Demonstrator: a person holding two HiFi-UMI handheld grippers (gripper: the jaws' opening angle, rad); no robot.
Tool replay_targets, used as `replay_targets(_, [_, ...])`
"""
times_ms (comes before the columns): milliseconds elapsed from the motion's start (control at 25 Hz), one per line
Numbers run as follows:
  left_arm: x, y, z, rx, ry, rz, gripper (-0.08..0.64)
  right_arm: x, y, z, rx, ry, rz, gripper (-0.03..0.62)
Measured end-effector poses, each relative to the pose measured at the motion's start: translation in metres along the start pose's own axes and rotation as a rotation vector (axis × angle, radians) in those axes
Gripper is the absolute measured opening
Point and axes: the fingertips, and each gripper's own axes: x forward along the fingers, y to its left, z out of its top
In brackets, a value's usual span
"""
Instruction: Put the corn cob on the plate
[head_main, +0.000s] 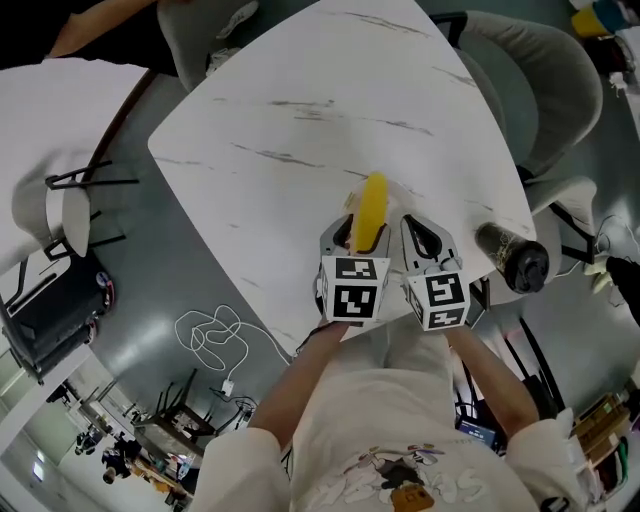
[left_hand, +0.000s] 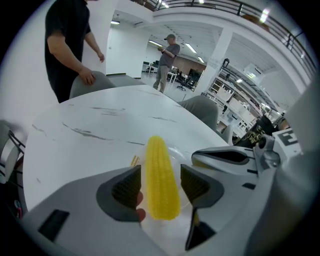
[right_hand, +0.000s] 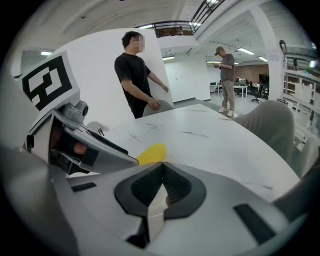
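Observation:
A yellow corn cob (head_main: 371, 208) lies lengthwise on a pale, nearly clear plate (head_main: 393, 199) near the front edge of the white marble table (head_main: 300, 120). My left gripper (head_main: 355, 230) is open. In the left gripper view the corn cob (left_hand: 160, 177) sits between its jaws, with a thin gap on each side, over the plate (left_hand: 181, 151). My right gripper (head_main: 420, 233) is beside it on the right. In the right gripper view it (right_hand: 161, 186) is shut, with what looks like the plate's white rim pinched between its pads. The corn's tip (right_hand: 151, 153) shows past the left gripper.
A dark tumbler (head_main: 513, 256) stands at the table's right front edge. Grey chairs (head_main: 545, 80) ring the table's far side. A white cable (head_main: 215, 338) lies on the floor to the left. A person in black (right_hand: 136, 75) stands at the far side.

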Motion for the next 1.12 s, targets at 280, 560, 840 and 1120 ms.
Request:
replay_targets(280, [-0.026, -0.007, 0.007, -0.023, -0.061, -0.032, 0.249, -0.018, 0.005, 0.009, 0.01, -0.012, 0.0, 0.005])
replay_targets(560, [-0.065, -0.017, 0.013, 0.008, -0.122, -0.023, 0.151, -0.039, 0.018, 0.018, 0.016, -0.015, -0.009, 0.005])
replay_targets(840, [-0.104, -0.015, 0.019, 0.003, -0.199, 0.04, 0.02, -0.055, 0.033, 0.044, 0.01, -0.051, 0.002, 0.005])
replay_targets(1120, [-0.138, -0.024, 0.016, -0.001, -0.237, 0.036, 0.007, -0.081, 0.052, 0.063, -0.024, -0.073, 0.036, 0.005])
